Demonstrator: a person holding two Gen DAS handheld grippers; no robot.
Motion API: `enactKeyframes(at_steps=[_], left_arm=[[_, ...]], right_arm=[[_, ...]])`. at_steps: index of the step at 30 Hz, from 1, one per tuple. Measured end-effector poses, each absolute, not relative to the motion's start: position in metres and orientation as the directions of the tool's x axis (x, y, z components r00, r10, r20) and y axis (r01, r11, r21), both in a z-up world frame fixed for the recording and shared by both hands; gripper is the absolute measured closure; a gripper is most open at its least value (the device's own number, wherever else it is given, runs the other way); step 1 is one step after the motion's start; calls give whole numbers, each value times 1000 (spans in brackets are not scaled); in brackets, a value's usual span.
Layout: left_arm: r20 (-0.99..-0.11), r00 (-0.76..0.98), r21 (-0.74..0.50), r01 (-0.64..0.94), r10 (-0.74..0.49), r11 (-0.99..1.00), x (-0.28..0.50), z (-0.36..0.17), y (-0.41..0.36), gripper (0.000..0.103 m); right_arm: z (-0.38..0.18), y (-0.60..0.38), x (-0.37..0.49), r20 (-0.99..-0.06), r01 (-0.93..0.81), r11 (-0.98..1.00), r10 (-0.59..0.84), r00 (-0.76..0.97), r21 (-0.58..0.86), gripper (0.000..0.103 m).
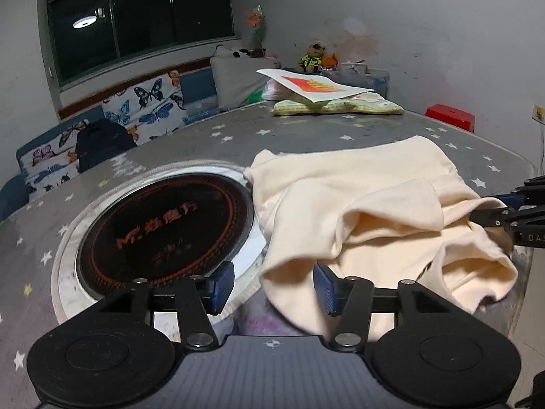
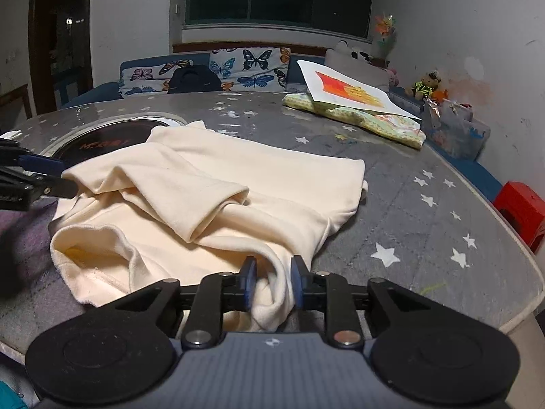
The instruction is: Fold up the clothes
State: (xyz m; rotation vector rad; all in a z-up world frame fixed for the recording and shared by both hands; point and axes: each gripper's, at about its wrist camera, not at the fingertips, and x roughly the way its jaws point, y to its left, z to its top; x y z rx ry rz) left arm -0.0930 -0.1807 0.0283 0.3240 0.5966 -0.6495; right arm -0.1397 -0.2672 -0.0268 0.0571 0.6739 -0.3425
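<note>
A cream garment (image 1: pixel 368 211) lies crumpled on the grey star-patterned table (image 1: pixel 306 139), beside a round black cooktop (image 1: pixel 163 228). My left gripper (image 1: pixel 274 288) is open at the garment's near edge, its left finger over the cooktop rim and its right finger against the cloth. It also shows in the right wrist view (image 2: pixel 51 173) at the garment's left edge. My right gripper (image 2: pixel 271 281) is shut on a bunched fold of the cream garment (image 2: pixel 218 197) at its near edge. It shows in the left wrist view (image 1: pixel 494 216) gripping the cloth at the right.
A folded green patterned cloth (image 1: pixel 337 105) with a printed sheet (image 1: pixel 316 85) on top lies at the far side of the table. A butterfly-print sofa (image 1: pixel 136 109), a dark bag (image 1: pixel 102 145), a red stool (image 1: pixel 449 117) and a toy-filled bin (image 2: pixel 456 129) surround the table.
</note>
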Motion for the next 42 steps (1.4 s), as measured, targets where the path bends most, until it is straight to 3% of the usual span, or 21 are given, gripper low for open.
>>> enactKeyframes(at_steps=[5, 6, 8, 11, 21, 37, 42], left_arm=[[-640, 612, 81, 655, -465, 751, -84, 21, -183, 51], [-648, 598, 57, 655, -471, 753, -81, 19, -182, 57], [-667, 555, -2, 666, -497, 746, -75, 16, -183, 83], [-662, 571, -5, 645, -485, 764, -73, 12, -181, 97], [-633, 657, -32, 508, -411, 861, -59, 25, -135, 100], [-647, 714, -34, 323, -267, 946, -103, 32, -29, 100], [-652, 709, -40, 324, -270, 945, -123, 35, -17, 100]], right_arm=[[-28, -266, -139, -615, 344, 938, -301, 729, -51, 78], [-29, -265, -139, -613, 346, 937, -302, 730, -50, 78], [-30, -265, -139, -611, 349, 936, -303, 731, -46, 78], [-31, -266, -135, -608, 349, 936, -301, 734, -42, 78], [-35, -252, -93, -592, 281, 958, -255, 764, -50, 77], [-37, -187, -11, -602, -27, 997, -24, 798, -75, 77], [-34, -176, -28, -612, -84, 990, -3, 791, -113, 92]])
